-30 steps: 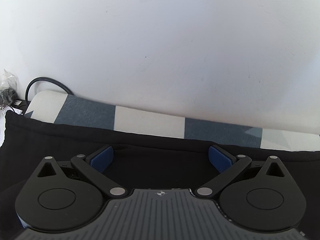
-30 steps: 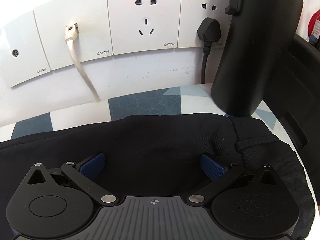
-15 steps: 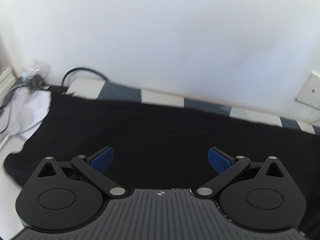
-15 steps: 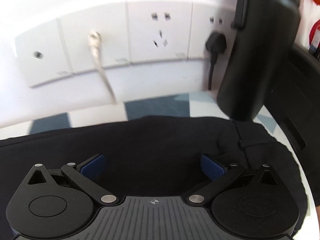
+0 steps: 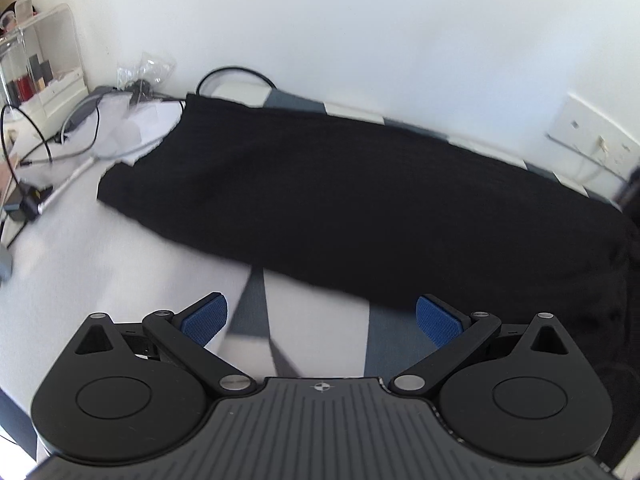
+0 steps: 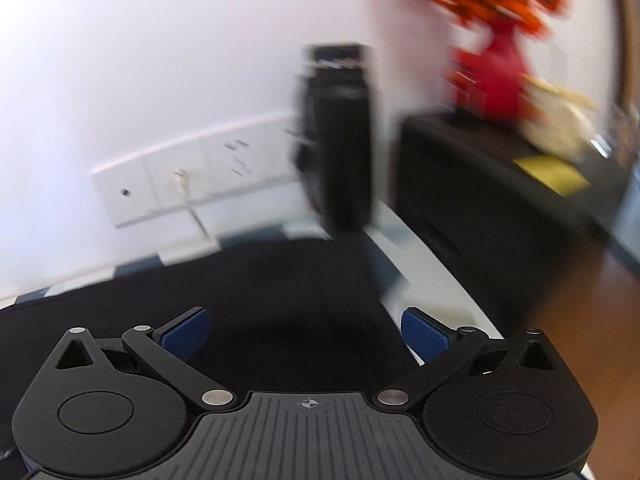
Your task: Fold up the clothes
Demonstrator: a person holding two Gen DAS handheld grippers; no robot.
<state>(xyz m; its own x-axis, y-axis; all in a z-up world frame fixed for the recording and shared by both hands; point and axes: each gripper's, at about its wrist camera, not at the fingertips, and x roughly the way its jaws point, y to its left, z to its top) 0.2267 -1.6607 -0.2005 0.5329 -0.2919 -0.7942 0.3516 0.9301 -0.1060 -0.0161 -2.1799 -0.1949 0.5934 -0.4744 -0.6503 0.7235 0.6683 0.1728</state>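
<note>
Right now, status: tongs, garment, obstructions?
Left tongs open, empty. Right tongs open, empty. Black knit garment lies flat on checked cloth. Tall black bottle stands at its far right end.

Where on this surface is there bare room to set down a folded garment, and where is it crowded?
Free: the checked cloth between the black garment's near edge and the open left gripper. Crowded: the far left corner, with cables, a plastic bag and white cloth. By the right gripper, the black bottle leaves only a narrow strip.
</note>
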